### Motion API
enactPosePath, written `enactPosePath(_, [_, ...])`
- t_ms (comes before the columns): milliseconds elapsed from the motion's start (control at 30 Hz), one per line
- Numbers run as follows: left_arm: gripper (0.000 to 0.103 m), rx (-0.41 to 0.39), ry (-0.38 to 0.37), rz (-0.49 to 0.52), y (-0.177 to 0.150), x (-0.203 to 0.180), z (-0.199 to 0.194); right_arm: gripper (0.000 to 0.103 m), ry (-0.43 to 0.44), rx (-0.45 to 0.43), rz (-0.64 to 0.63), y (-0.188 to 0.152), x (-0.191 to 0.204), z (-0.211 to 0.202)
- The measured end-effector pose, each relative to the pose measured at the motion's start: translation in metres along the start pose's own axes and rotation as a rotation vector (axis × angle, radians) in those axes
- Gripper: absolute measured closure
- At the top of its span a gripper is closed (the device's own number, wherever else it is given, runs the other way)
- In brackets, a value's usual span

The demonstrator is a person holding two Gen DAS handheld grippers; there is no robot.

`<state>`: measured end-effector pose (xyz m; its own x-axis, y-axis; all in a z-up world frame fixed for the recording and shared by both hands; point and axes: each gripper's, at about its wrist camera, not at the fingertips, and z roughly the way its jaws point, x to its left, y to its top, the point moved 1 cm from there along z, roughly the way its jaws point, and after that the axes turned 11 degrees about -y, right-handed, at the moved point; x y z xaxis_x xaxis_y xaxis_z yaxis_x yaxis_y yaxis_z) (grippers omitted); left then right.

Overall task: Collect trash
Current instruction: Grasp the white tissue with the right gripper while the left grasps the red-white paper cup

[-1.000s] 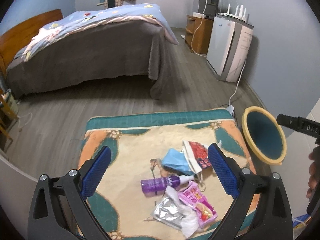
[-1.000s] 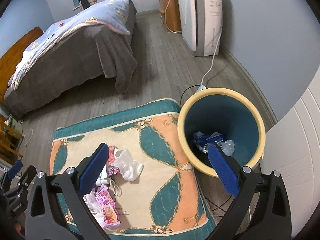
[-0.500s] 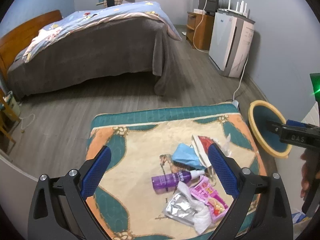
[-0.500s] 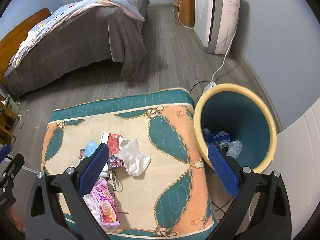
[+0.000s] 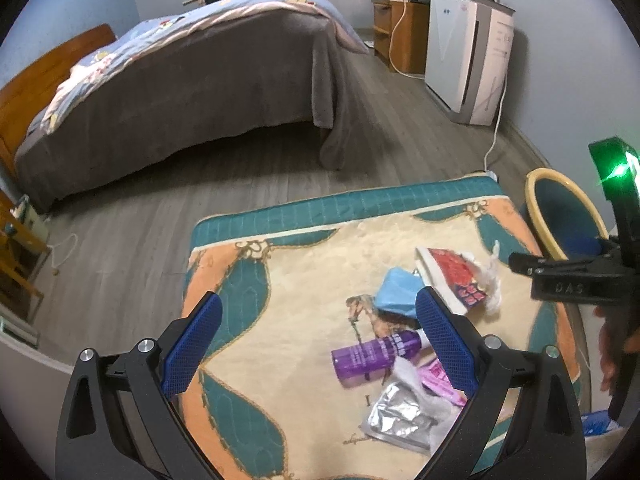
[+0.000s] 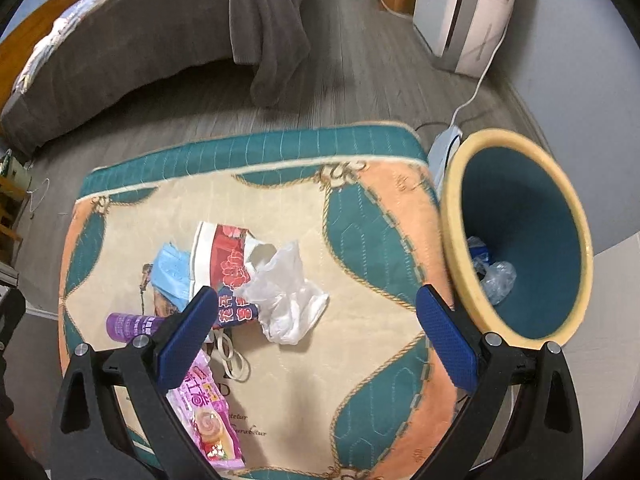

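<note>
Both grippers hang above the patterned mat (image 6: 380,240) with jaws spread wide and empty: left gripper (image 5: 320,344), right gripper (image 6: 316,340). Trash lies clustered on the mat: purple bottle (image 5: 372,354), blue face mask (image 6: 172,272), red snack packet (image 6: 228,264), white plastic bag (image 6: 288,296), pink wrapper (image 6: 204,416), silver foil pouch (image 5: 396,412). The yellow-rimmed bin (image 6: 560,200) stands just beside the mat, holding some plastic waste.

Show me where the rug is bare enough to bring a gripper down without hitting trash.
Free: the patterned rug between the white plastic bag and the yellow-rimmed bin, plus its near right corner. In the left wrist view, the rug's left half is also bare. Crowded: the cluster of blue face mask, red-and-white packet, purple bottle, pink wrapper and silver foil pouch.
</note>
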<state>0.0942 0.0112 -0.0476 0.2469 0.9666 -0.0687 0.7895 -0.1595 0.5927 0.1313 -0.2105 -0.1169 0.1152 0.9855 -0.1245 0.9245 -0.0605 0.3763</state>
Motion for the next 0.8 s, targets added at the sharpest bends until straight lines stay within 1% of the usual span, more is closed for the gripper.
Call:
enactPosePath(133, [0.007, 0.018, 0.015, -0.005, 0.002, 0.005, 0.014, 0.008, -0.002, 0.017, -0.015, 0.004, 0.006, 0.012])
enactPosePath(200, [0.007, 0.027, 0.007, -0.03, 0.004, 0.009, 0.02, 0.012, 0.009, 0.041, -0.003, 0.004, 0.006, 0.019])
enactPosePath(267, [0.007, 0.038, -0.012, -0.067, 0.005, 0.013, 0.025, 0.024, 0.031, 0.082, 0.022, 0.003, 0.006, 0.029])
enactPosePath(300, [0.007, 0.045, -0.024, -0.088, 0.005, 0.014, 0.028, 0.028, 0.046, 0.105, 0.026, 0.001, 0.006, 0.035])
enactPosePath(333, [0.007, 0.051, -0.035, -0.106, 0.005, 0.015, 0.03, 0.042, 0.058, 0.12, 0.025, 0.0, 0.007, 0.038])
enactPosePath(367, [0.007, 0.055, -0.038, -0.112, 0.005, 0.014, 0.032, 0.06, 0.079, 0.141, 0.018, -0.002, 0.008, 0.042])
enactPosePath(400, [0.007, 0.06, -0.037, -0.112, 0.005, 0.012, 0.033, 0.069, 0.095, 0.157, 0.009, -0.003, 0.009, 0.044])
enactPosePath(433, [0.007, 0.06, -0.032, -0.105, 0.005, 0.01, 0.034, 0.086, 0.106, 0.168, -0.003, -0.004, 0.01, 0.045])
enactPosePath(467, [0.007, 0.059, -0.023, -0.089, 0.005, 0.006, 0.034, 0.092, 0.11, 0.167, -0.013, -0.004, 0.009, 0.044])
enactPosePath(533, [0.007, 0.056, -0.007, -0.059, 0.006, -0.002, 0.035, 0.096, 0.111, 0.138, -0.016, -0.002, 0.004, 0.037])
enactPosePath(633, [0.007, 0.061, -0.006, -0.04, 0.006, -0.013, 0.036, 0.096, 0.114, 0.099, -0.002, -0.001, -0.01, 0.027])
enactPosePath(733, [0.007, 0.069, -0.012, -0.012, 0.008, -0.03, 0.041, 0.096, 0.09, 0.077, 0.017, 0.0, -0.029, 0.021])
enactPosePath(800, [0.007, 0.073, -0.02, 0.005, 0.01, -0.04, 0.045, 0.096, 0.094, 0.062, 0.049, 0.0, -0.046, 0.017])
